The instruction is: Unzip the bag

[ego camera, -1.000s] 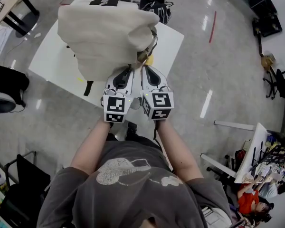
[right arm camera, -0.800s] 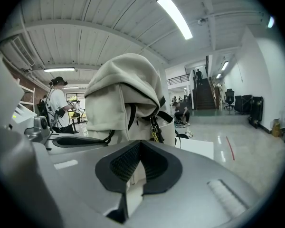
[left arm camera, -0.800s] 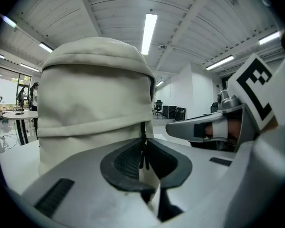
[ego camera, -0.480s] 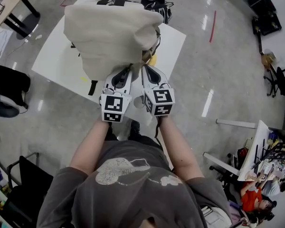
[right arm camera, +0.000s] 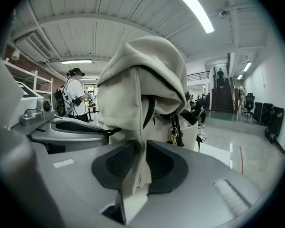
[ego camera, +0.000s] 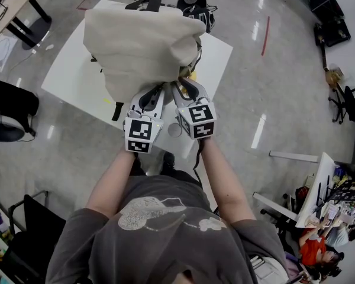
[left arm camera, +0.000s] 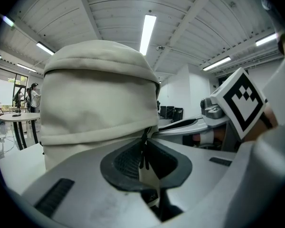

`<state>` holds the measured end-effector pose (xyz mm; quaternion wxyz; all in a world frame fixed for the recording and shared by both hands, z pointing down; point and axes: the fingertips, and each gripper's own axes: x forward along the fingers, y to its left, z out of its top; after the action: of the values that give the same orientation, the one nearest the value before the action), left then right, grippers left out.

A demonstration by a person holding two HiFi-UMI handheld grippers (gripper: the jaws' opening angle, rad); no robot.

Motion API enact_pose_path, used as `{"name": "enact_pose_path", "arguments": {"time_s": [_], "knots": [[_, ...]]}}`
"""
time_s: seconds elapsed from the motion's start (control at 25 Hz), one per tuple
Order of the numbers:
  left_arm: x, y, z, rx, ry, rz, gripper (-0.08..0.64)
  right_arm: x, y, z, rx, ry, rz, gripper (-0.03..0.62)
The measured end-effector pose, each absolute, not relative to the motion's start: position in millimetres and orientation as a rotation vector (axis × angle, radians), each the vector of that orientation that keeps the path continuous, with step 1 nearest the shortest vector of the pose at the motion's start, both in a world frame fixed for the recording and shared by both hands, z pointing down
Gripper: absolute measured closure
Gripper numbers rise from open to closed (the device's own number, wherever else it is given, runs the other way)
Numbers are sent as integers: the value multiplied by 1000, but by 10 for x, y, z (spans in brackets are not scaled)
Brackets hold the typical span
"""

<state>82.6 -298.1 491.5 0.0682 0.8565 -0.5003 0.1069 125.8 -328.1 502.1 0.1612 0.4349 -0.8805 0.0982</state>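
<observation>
A cream fabric bag is held up off the white table, its black straps at the far side. Both grippers meet side by side at its near lower corner. My left gripper is shut on a cream tab and dark zipper cord of the bag, with the pads pinching them. The jaws of my right gripper are opening. A fold of the bag still hangs between its pads, with a gap on one side. A yellow key ring dangles from the bag.
A black round object sits beyond the table's far edge. A black chair stands on the floor at left. A red line marks the shiny floor at right. A cluttered desk with people is at lower right.
The right gripper has turned slightly toward the left one and its jaws have parted. The bag and both grippers sit a little higher and farther right in the head view.
</observation>
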Motion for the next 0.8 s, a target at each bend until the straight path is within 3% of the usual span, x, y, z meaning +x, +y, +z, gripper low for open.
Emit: {"name": "enact_pose_path", "arguments": {"time_s": [0.04,0.8], "knots": [[820,-2995,4913,2579,-1510,321,518,1239,-3289,5008,1228,-2514,259,541],[636,-3074,4863,2556,-1487,241,520,1200,-3249,5017,1326,-2461,212,571]]}}
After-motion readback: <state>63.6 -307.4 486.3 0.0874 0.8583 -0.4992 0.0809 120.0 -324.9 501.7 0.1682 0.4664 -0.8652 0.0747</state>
